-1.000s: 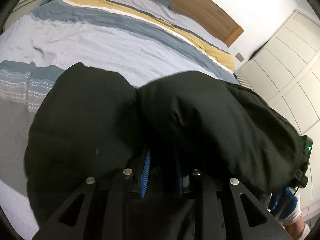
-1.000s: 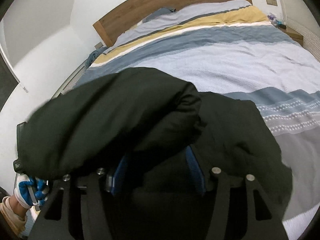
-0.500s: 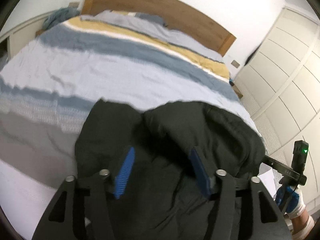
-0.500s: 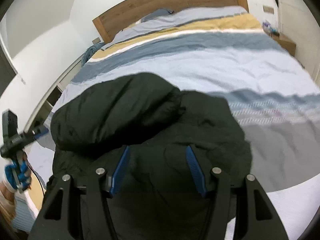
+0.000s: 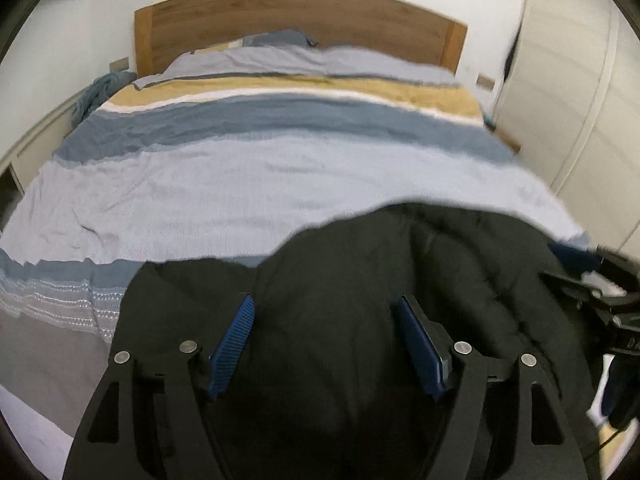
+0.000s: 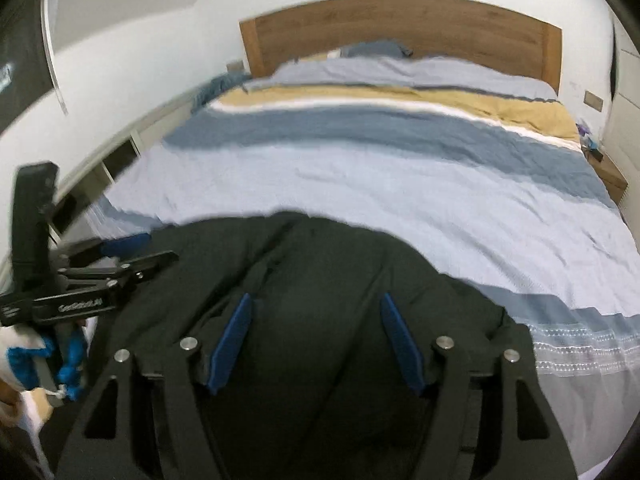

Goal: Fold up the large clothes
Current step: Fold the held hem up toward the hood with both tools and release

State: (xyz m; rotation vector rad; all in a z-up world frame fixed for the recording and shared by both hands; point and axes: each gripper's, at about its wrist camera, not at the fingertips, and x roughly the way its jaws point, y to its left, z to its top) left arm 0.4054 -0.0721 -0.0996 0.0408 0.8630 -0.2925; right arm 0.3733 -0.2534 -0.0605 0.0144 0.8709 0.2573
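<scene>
My left gripper (image 5: 326,320) and right gripper (image 6: 316,318) have just been opening; both gape wide above the black jacket (image 5: 360,300), pads clear of it. The jacket lies bunched at the near end of the striped bed (image 5: 240,168).

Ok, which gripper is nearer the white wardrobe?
Right. The right gripper hangs over the black jacket at its end by the wardrobe, the left gripper at its far end. Both jaws have just been opening, gripping nothing.
</scene>
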